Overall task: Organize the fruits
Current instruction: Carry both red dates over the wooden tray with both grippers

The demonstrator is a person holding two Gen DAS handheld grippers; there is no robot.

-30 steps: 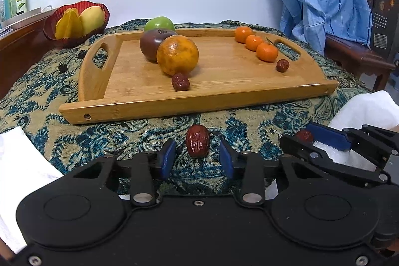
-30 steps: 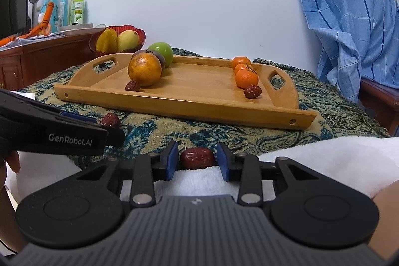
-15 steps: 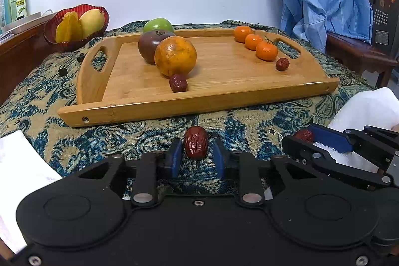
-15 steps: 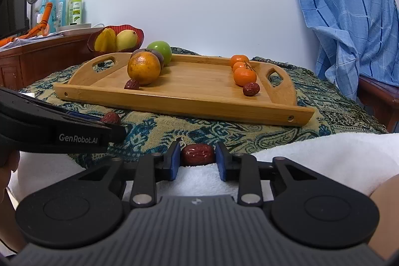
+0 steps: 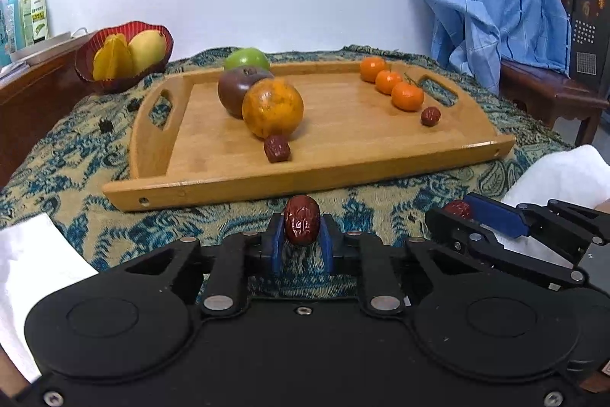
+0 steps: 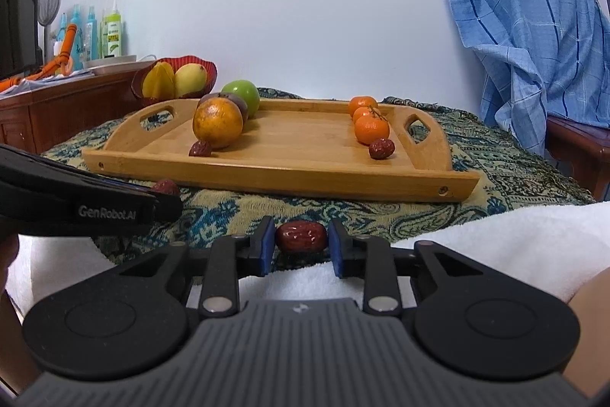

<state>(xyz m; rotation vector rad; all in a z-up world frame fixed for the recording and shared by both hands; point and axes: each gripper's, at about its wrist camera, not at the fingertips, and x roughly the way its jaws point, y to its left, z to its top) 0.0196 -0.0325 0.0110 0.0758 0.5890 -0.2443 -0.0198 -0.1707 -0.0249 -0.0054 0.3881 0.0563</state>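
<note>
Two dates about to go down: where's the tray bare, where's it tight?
The wooden tray is bare between the big orange and the mandarin row, and along the near edge. It is tight at its left, where dark fruit, orange and a date cluster.

A smooth, pale wooden tray sits on rough woven patterned cloth; the near dates look glossy and wrinkled, beside fluffy white towelling.
</note>
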